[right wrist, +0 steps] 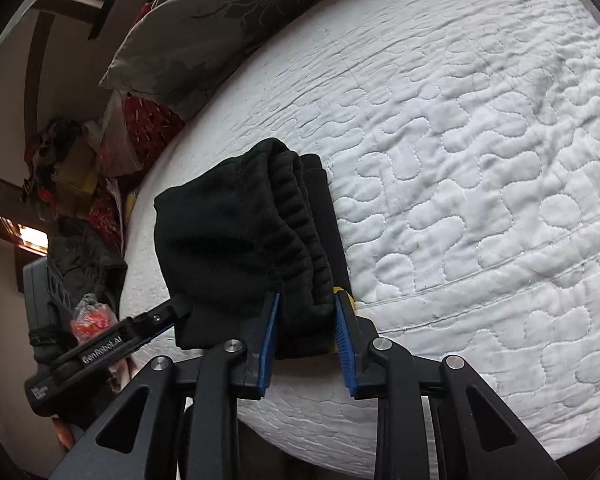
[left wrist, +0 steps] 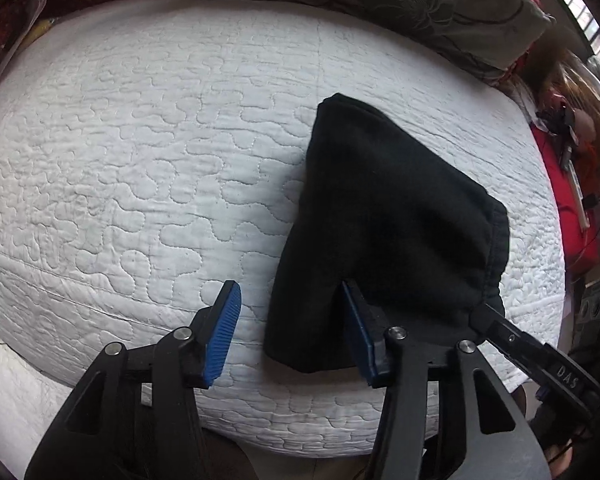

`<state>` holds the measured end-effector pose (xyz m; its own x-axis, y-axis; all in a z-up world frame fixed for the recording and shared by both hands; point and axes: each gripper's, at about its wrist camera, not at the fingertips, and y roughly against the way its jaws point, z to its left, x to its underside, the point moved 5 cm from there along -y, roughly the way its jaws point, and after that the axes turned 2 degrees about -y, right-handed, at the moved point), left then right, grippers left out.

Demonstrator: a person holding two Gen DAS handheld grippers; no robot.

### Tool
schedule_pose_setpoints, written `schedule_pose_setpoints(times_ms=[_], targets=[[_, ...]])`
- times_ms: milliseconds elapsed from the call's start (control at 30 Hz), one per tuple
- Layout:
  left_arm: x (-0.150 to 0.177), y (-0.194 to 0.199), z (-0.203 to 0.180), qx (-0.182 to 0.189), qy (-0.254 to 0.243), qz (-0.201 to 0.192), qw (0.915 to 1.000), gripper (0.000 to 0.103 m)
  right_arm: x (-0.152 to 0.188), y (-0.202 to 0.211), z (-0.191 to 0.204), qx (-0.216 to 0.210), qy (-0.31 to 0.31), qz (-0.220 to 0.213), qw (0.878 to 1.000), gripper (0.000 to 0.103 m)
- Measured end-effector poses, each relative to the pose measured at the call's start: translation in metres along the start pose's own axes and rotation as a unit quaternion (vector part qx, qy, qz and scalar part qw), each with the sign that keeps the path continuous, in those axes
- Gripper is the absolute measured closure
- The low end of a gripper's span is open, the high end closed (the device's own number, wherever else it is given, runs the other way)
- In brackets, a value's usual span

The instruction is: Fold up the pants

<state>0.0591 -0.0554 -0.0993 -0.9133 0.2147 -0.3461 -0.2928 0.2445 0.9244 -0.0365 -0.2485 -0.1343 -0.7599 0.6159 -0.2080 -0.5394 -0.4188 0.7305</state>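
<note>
Legible text: "GenRobot.AI" on the left tongs [right wrist: 188, 306] body seen from the right wrist view; "DAS" on the right tongs [left wrist: 476, 316] seen from the left. Black fleece pants [left wrist: 384, 236], folded into a wedge, ribbed waistband bunched up. Right tongs narrow, clamping the waistband edge. Left tongs wide, right pad tucked under the fabric, left pad clear. Pants lie directly ahead on the white quilted bed [left wrist: 140, 160]; floral pillow [left wrist: 440, 4] beyond.

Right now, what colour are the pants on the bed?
The pants are plain black, with no pattern. The left wrist view shows it best, against the white quilt.
</note>
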Motion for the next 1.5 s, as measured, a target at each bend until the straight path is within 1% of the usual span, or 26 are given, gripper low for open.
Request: schedule_pose_setpoints(times_ms=[33, 100, 167, 200, 267, 333, 400, 500, 533, 567, 633, 700, 767, 800, 900, 967, 1033, 1100, 1233, 1267, 1300, 1333, 1367, 1400, 1433, 1500], targets=[[-0.001, 0.004, 0.001, 0.007, -0.003, -0.002, 1.0000, 0.052, -0.001, 0.004, 0.002, -0.005, -0.003, 0.006, 1.000, 0.069], [-0.002, 0.019, 0.004, 0.026, 0.000, -0.019, 0.9995, 0.053, -0.004, 0.013, 0.005, -0.020, -0.003, 0.007, 1.000, 0.069], [-0.011, 0.036, 0.012, 0.042, 0.012, -0.047, 0.9980, 0.052, -0.014, 0.027, 0.011, -0.039, -0.005, -0.010, 0.999, 0.067], [-0.019, 0.042, 0.014, 0.046, 0.018, -0.059, 0.9971, 0.050, -0.020, 0.032, 0.013, -0.044, -0.005, -0.019, 0.999, 0.062], [-0.035, 0.045, 0.019, 0.034, 0.023, -0.065, 0.9971, 0.045, -0.033, 0.037, 0.015, -0.042, -0.004, -0.033, 0.999, 0.056], [-0.050, 0.039, 0.020, 0.030, 0.021, -0.058, 0.9976, 0.044, -0.044, 0.033, 0.018, -0.034, -0.006, -0.036, 0.999, 0.056], [-0.061, 0.028, 0.020, 0.029, 0.024, -0.038, 0.9986, 0.044, -0.051, 0.026, 0.022, -0.030, -0.005, -0.037, 0.999, 0.056], [-0.069, 0.015, 0.022, 0.029, 0.037, -0.023, 0.9986, 0.044, -0.059, 0.013, 0.025, -0.013, -0.002, -0.039, 0.999, 0.056], [-0.071, 0.015, 0.027, 0.027, 0.038, -0.023, 0.9986, 0.044, -0.061, 0.009, 0.025, -0.005, -0.004, -0.040, 0.999, 0.056], [-0.073, 0.013, 0.024, 0.023, 0.037, -0.023, 0.9988, 0.044, -0.062, 0.006, 0.024, 0.000, -0.008, -0.042, 0.999, 0.056], [-0.073, 0.007, 0.017, 0.013, 0.027, -0.015, 0.9994, 0.044, -0.064, -0.003, 0.024, -0.001, -0.015, -0.035, 0.999, 0.056], [-0.070, 0.001, 0.014, 0.005, 0.019, -0.012, 0.9997, 0.040, -0.063, -0.010, 0.023, -0.003, -0.018, -0.027, 0.999, 0.056], [-0.074, -0.004, 0.011, 0.001, 0.020, -0.012, 0.9997, 0.039, -0.061, -0.015, 0.024, 0.005, -0.012, -0.026, 1.000, 0.056], [-0.076, -0.006, 0.009, 0.009, 0.025, -0.008, 0.9996, 0.039, -0.060, -0.017, 0.024, 0.008, -0.009, -0.027, 1.000, 0.056], [-0.079, -0.016, 0.006, 0.067, 0.054, 0.024, 0.9960, 0.039, -0.060, -0.020, 0.024, 0.017, -0.007, -0.028, 0.999, 0.058], [-0.078, -0.023, 0.008, 0.104, 0.084, 0.053, 0.9896, 0.039, -0.060, -0.021, 0.024, 0.013, -0.011, -0.022, 1.000, 0.057], [-0.075, -0.025, 0.009, 0.139, 0.107, 0.064, 0.9824, 0.039, -0.061, -0.019, 0.024, 0.006, -0.018, -0.017, 1.000, 0.056], [-0.073, -0.023, 0.010, 0.152, 0.118, 0.065, 0.9792, 0.039, -0.061, -0.018, 0.023, -0.001, -0.026, -0.011, 1.000, 0.056], [-0.072, -0.030, 0.008, 0.153, 0.122, 0.082, 0.9773, 0.039, -0.060, -0.017, 0.023, -0.003, -0.023, -0.012, 1.000, 0.056], [-0.073, -0.033, 0.006, 0.151, 0.123, 0.083, 0.9774, 0.041, -0.059, -0.016, 0.023, -0.002, -0.020, -0.015, 1.000, 0.056], [-0.075, -0.035, 0.002, 0.148, 0.126, 0.082, 0.9774, 0.057, -0.058, -0.016, 0.024, -0.001, -0.017, -0.018, 1.000, 0.059], [-0.076, -0.036, 0.000, 0.148, 0.129, 0.084, 0.9768, 0.064, -0.058, -0.015, 0.024, 0.002, -0.012, -0.021, 1.000, 0.060], [-0.078, -0.037, -0.001, 0.142, 0.135, 0.089, 0.9767, 0.068, -0.057, -0.015, 0.025, 0.004, -0.005, -0.022, 1.000, 0.070], [-0.080, -0.037, -0.002, 0.143, 0.139, 0.092, 0.9756, 0.072, -0.058, -0.015, 0.026, 0.003, 0.003, -0.022, 1.000, 0.076], [-0.081, -0.033, -0.002, 0.152, 0.142, 0.088, 0.9740, 0.073, -0.059, -0.013, 0.028, -0.001, 0.007, -0.025, 1.000, 0.078], [-0.081, -0.029, -0.002, 0.152, 0.136, 0.076, 0.9761, 0.073, -0.060, -0.004, 0.032, -0.021, 0.004, -0.041, 0.999, 0.082]])
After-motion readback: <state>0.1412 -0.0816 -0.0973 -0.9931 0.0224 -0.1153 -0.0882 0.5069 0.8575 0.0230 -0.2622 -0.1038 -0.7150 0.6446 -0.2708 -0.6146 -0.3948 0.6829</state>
